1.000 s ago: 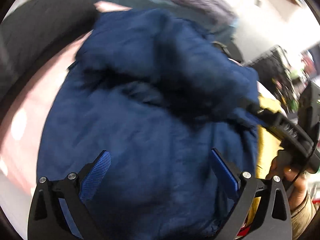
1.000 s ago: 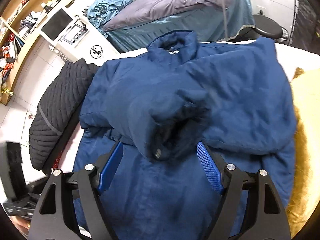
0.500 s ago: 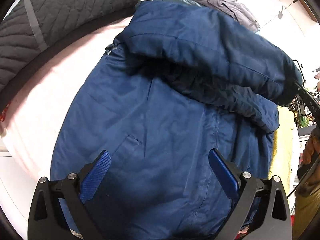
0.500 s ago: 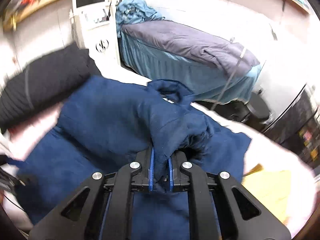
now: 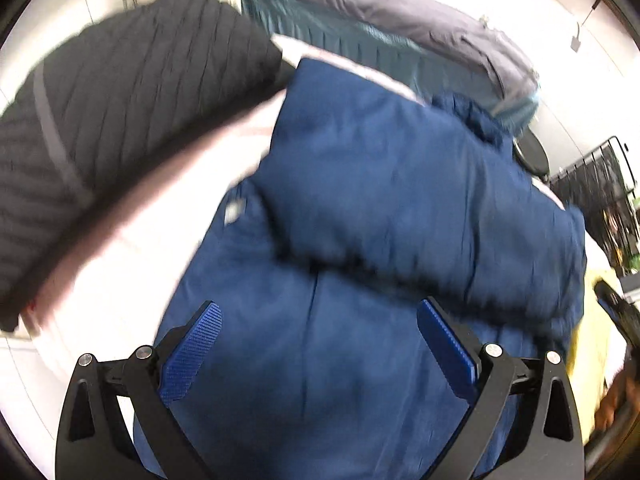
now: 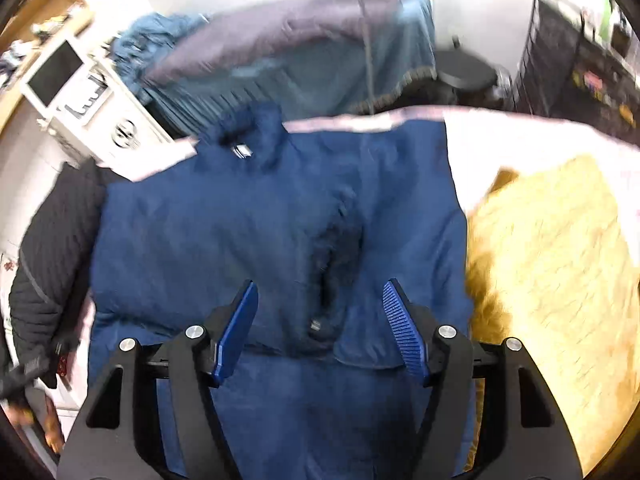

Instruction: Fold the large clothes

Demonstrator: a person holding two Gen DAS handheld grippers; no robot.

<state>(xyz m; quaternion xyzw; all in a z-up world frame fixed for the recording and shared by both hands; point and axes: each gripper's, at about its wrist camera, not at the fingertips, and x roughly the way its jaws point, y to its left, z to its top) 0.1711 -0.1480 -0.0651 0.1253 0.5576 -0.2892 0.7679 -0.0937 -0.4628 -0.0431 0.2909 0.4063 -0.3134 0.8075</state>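
Observation:
A large navy blue jacket (image 6: pixel 240 240) lies on a pale pink bed (image 6: pixel 520 136), collar at the far side, with both sleeves folded across its chest. It also shows in the left wrist view (image 5: pixel 400 200). A sleeve cuff (image 6: pixel 332 304) rests just beyond my right gripper (image 6: pixel 320 320), which is open and empty above the jacket's middle. My left gripper (image 5: pixel 320 344) is open and empty above the jacket's lower body. Both views are motion blurred.
A black quilted garment (image 5: pixel 100 120) lies left of the jacket. A yellow fuzzy garment (image 6: pixel 552 280) lies on its right. A grey and teal bed (image 6: pixel 300 48) and a white cabinet (image 6: pixel 92 108) stand behind. A black rack (image 6: pixel 580 60) stands at the far right.
My right gripper was shut on the sleeve half a second ago; it has let go and opened, and the sleeve now lies across the chest. My left gripper shifted over the lower jacket, still open.

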